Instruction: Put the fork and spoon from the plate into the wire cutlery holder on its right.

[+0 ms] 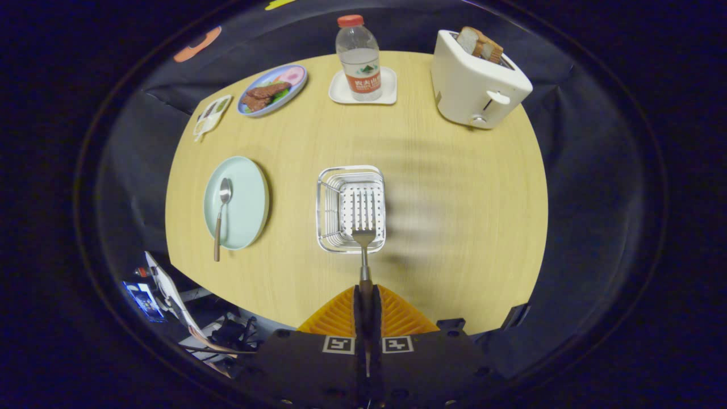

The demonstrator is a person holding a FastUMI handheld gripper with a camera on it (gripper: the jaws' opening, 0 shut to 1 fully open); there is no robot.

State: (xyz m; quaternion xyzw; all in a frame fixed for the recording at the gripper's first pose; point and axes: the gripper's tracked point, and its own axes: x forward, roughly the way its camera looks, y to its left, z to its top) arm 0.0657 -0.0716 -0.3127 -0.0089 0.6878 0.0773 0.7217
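While tool (366,298) clamps fork (364,236) over wire holder (350,209), spoon (221,213) lies on plate (247,201).

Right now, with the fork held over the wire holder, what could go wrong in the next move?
1. The gripper pinches the fork only at its handle end, so it may swing or slip.
2. The tines hang over the near rim of the wire holder; a release here might drop the fork on the rim or tip the holder.
3. The spoon lies with its handle past the edge of the plate, so picking it up could shift the plate.
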